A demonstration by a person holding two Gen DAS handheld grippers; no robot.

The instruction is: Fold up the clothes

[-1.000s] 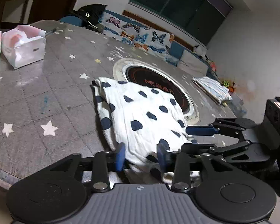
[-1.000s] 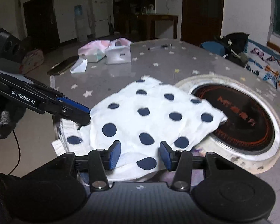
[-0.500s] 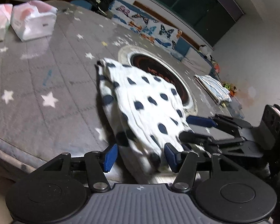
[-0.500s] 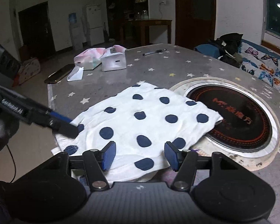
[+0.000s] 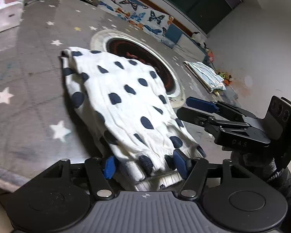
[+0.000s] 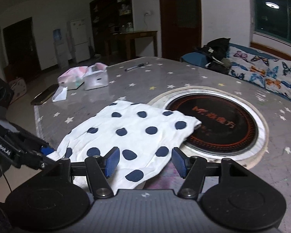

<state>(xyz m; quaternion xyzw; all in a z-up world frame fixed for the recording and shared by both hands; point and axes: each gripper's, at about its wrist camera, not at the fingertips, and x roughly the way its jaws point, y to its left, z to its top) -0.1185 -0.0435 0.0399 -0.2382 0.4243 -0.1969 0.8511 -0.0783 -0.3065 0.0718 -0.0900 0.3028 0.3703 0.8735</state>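
Since a second ago both grippers have spread their jaws wider and drawn back toward the near table edge, and the white cotton garment with navy polka dots has slid with them, so its near hem now droops over the edge. The garment lies on the grey star-patterned tabletop, folded into a rough rectangle, with its far right corner resting on the round black hotplate with a pale ring set into the table. The left gripper has its blue pads wide apart, with the bunched ribbed hem lying between them; the pads do not appear to press the cloth, so I judge it open and not gripping. The right gripper is likewise open, its pads hovering on either side of the near edge of the cloth without closing on it. The cloth looks light, thin and very soft, wrinkling and sagging wherever unsupported, so it will probably drape and slip rather than hold a shape. The best hold is likely the thicker ribbed hem or a doubled corner, pinched through all layers, one gripper at each end so the fold stays even. Further off on the table sit two pink and white tissue packs.
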